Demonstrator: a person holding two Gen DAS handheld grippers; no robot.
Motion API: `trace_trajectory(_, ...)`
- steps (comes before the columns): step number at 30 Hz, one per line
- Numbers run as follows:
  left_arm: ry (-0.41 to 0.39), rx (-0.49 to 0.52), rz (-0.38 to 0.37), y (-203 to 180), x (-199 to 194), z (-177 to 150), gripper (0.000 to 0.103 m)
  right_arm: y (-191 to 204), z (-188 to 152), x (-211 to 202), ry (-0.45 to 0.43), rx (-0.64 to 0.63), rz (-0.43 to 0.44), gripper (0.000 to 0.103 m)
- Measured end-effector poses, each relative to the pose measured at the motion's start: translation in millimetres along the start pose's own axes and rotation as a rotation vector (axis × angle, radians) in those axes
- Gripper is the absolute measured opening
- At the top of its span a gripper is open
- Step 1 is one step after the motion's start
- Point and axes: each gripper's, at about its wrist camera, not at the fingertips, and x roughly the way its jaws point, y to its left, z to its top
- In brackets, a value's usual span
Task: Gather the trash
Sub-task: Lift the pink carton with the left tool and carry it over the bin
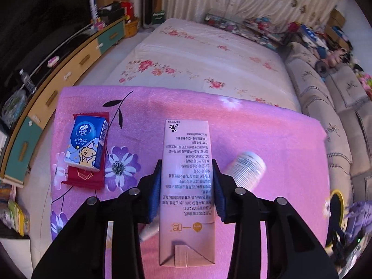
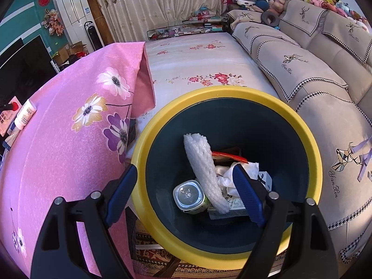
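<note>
Note: your left gripper [image 1: 187, 183] pinches the carton [image 1: 186, 186] mid-body across its flat sides; likely light, crushable cardboard.

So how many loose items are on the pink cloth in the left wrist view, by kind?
Drink carton, between the left gripper pads: 1
Tissue pack: 1
Red wrapper: 1
White ribbed container: 1
Total: 4

Pink flowered cloth [image 1: 267, 139], peach carton [image 1: 187, 186], blue tissue pack [image 1: 87, 144], yellow-rimmed bin [image 2: 148, 134].
</note>
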Motion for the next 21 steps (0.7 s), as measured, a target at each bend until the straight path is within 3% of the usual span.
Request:
trace_trajectory(6,-0.078,0.184,-0.089,-55.7,-70.5,-45.3,0.038,-4.2,-2.1,-10.7,-0.020,0.014,-0.004,0.080)
trace_trajectory(10,-0.088,0.295,-0.205,-111.8,-103.5,-74.6,0.038,-9.6,-1.9,-22.1,-0.040,0.024,-0.016,0.080)
trace_trajectory(17,-0.050,0.487,-0.444,-249.7,-112.0,-122.3,0.039,-29.9,-7.6,-51.6,-0.081,0.024,-0.076,0.080)
trace_trajectory(21,0.004,0.574,-0.530,-331.3,-94.7,-148.1,0.039,-46.5,-13.6,-71.0,-0.102,0.027,-0.101,0.080)
